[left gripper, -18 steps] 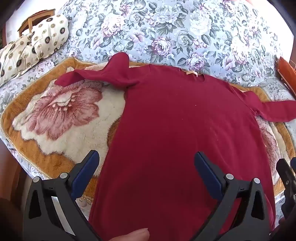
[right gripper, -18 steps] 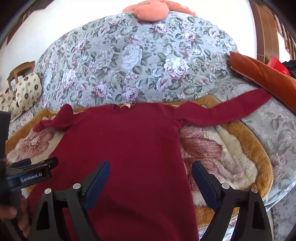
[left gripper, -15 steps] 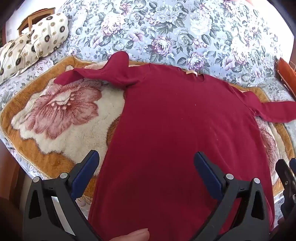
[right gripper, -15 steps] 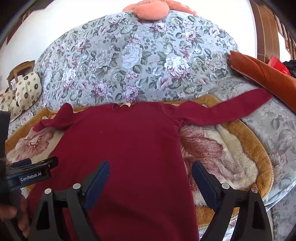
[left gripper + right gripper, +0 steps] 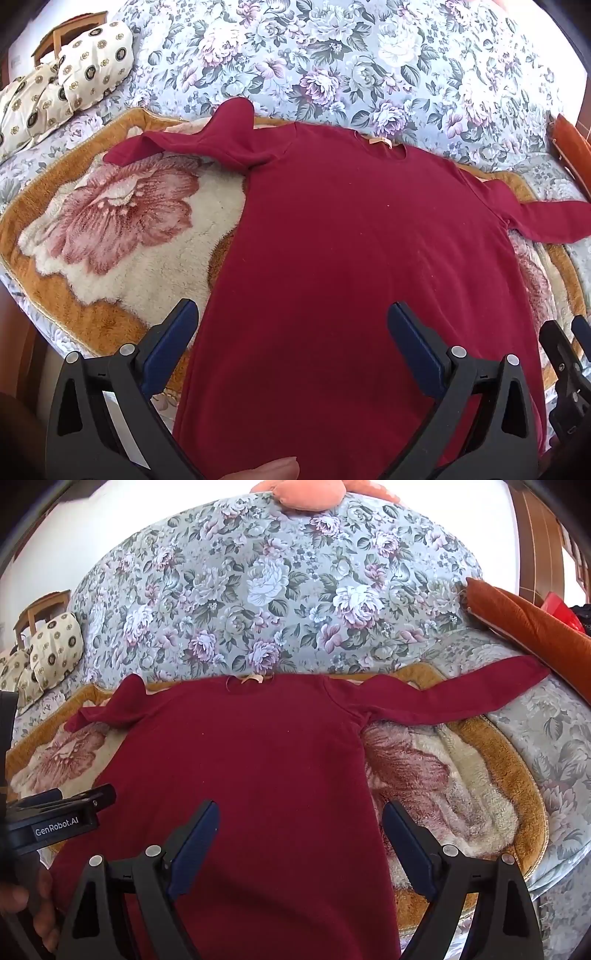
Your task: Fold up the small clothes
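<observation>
A dark red long-sleeved top (image 5: 354, 266) lies face up and mostly flat on a plush blanket (image 5: 122, 236) with a large pink flower, spread over a floral bedspread (image 5: 332, 62). Its neckline points away from the cameras and its hem runs toward them. The left sleeve (image 5: 192, 147) is bunched and folded back on itself near the shoulder, while the right sleeve (image 5: 443, 698) stretches out straight toward an orange cushion (image 5: 532, 627). Both tools hover above the lower body of the top, holding nothing: the left gripper (image 5: 291, 332) has its jaws spread wide over the left side seam, and the right gripper (image 5: 299, 827) is equally wide apart over the right side seam. Folding appears not to have begun. A sensible start would be to straighten the crumpled left sleeve first, then pinch each edge through both layers of fabric, lifting evenly so the cloth does not drag or wrinkle across the soft blanket.
</observation>
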Demonstrator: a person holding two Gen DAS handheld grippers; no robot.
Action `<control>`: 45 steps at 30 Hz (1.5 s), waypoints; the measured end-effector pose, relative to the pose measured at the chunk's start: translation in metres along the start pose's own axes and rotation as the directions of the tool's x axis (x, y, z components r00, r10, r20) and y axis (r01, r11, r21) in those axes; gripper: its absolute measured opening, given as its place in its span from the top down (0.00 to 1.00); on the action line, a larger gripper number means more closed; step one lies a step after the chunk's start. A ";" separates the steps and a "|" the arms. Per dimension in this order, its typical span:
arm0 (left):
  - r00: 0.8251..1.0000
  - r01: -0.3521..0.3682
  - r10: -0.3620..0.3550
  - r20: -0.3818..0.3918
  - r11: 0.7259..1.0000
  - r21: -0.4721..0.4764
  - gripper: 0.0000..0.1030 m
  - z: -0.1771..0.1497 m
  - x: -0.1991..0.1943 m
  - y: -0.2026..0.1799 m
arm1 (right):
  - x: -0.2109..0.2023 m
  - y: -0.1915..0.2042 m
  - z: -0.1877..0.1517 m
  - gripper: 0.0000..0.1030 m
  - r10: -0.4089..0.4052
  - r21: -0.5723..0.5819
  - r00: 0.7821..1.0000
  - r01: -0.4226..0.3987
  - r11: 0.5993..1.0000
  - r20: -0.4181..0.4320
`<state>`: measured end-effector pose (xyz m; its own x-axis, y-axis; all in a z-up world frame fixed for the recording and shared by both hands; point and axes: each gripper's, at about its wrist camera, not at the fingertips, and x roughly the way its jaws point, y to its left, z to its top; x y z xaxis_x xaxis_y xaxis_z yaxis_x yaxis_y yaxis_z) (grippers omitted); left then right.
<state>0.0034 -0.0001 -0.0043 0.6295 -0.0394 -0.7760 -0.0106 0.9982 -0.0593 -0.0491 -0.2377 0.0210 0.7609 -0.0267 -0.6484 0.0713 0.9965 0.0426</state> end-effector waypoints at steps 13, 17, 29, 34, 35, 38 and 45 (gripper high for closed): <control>1.000 0.002 -0.002 -0.005 1.000 -0.003 0.00 -0.004 0.002 -0.001 | 0.000 0.003 0.002 0.14 -0.002 -0.006 1.000 0.002 1.000 -0.011; 1.000 0.003 -0.003 -0.008 1.000 -0.002 0.00 -0.004 0.004 -0.001 | 0.001 0.004 0.001 0.14 0.000 -0.008 1.000 0.000 1.000 -0.015; 1.000 0.014 -0.015 -0.018 1.000 -0.006 0.00 -0.003 0.007 0.000 | 0.006 0.005 0.002 0.14 0.002 -0.005 0.999 -0.002 1.000 -0.041; 1.000 0.015 -0.015 -0.020 1.000 -0.006 0.00 -0.003 0.007 0.000 | 0.007 0.005 0.001 0.14 0.001 -0.005 0.999 -0.001 1.000 -0.042; 1.000 0.015 -0.015 -0.020 1.000 -0.006 0.00 -0.003 0.007 -0.001 | 0.007 0.005 0.001 0.14 0.001 -0.005 0.999 -0.001 1.000 -0.042; 1.000 0.016 -0.016 -0.021 1.000 -0.007 0.00 -0.004 0.007 -0.001 | 0.007 0.006 0.001 0.14 0.000 -0.005 0.999 0.000 1.000 -0.047; 1.000 0.018 -0.018 -0.023 1.000 -0.007 0.00 -0.004 0.007 -0.002 | 0.008 0.005 0.001 0.14 -0.001 -0.007 0.999 0.000 1.000 -0.051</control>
<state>0.0048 -0.0030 -0.0122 0.6113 -0.0583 -0.7892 -0.0051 0.9970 -0.0776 -0.0414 -0.2330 0.0169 0.7271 -0.0232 -0.6861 0.0666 0.9971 0.0368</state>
